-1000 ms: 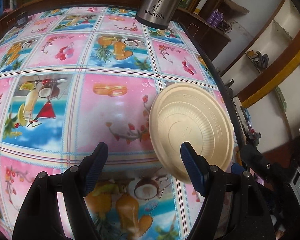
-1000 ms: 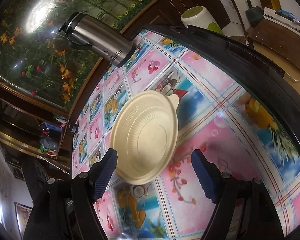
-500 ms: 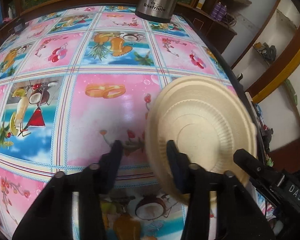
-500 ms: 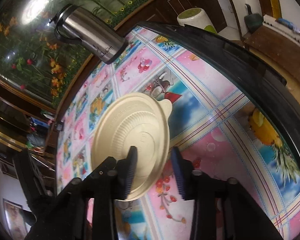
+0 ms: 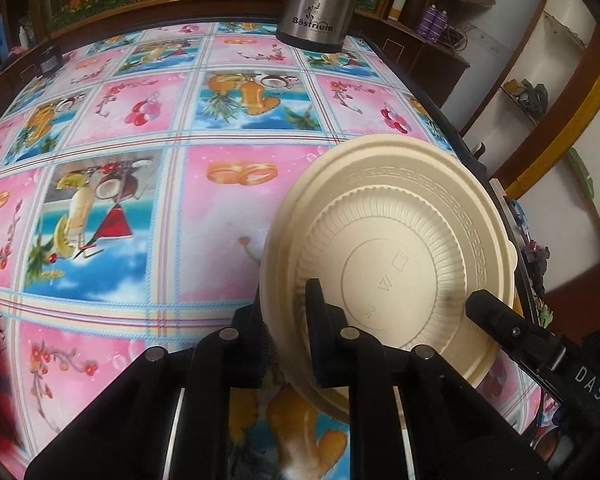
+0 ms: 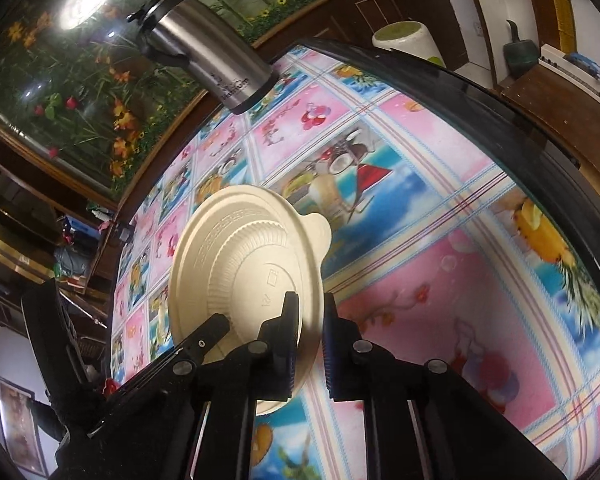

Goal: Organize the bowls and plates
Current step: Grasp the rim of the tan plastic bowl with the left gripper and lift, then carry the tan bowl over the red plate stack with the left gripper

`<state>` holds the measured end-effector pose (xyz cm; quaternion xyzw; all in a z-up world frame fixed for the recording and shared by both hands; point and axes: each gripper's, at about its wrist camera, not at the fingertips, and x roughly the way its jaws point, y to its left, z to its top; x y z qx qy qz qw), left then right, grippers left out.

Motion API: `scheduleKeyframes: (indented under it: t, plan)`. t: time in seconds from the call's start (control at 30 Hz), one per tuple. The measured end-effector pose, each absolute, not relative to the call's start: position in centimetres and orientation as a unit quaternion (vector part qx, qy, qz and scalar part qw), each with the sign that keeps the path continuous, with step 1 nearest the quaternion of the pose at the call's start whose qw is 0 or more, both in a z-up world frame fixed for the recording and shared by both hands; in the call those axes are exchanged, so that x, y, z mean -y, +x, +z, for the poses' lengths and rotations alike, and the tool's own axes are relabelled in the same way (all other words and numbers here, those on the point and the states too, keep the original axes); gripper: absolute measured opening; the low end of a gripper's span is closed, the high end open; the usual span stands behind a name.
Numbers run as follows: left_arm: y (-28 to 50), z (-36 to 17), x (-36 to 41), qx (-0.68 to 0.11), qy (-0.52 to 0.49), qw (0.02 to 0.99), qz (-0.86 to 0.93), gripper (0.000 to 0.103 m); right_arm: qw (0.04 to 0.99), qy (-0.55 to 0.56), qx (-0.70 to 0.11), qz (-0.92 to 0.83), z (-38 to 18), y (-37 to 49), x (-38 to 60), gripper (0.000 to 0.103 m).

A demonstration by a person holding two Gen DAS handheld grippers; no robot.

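in the left wrist view, over the fruit-print tablecloth (image 5: pixel 120 208): left gripper (image 5: pixel 286 312) clamped on the near rim of a cream disposable plate (image 5: pixel 400 248), one finger under the rim, one on the ribbed inner face. plate is tilted, its far edge near the right side of the table. the tip of the right gripper (image 5: pixel 496 316) touches the plate's opposite rim. a steel thermos flask (image 5: pixel 318 0) stands at the far edge, well apart.

in the right wrist view: right gripper (image 6: pixel 310 328) pinched on the plate's (image 6: pixel 244 264) rim, which sits between the pads; a small tab on the rim points away. left gripper (image 6: pixel 208 334) bears on the rim just beside it.

progress, as a judgement: grasp step complete, both sides holding. only this one plate shows; no bowl, no stack, no destination in view. carrying and placing remain, so the task looks early.
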<state>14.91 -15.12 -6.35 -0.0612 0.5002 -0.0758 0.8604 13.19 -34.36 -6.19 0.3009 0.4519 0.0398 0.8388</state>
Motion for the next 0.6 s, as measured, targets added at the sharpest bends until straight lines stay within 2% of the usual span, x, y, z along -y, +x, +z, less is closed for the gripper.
scheduleKeyframes:
  t: [0.6]
  plan:
    - [9.8,-4.9,9.8,-0.475,-0.070,0.876,-0.043,0.014,0.846,0.272,-0.451,0.078,-4.7,9.4,29.0,0.011]
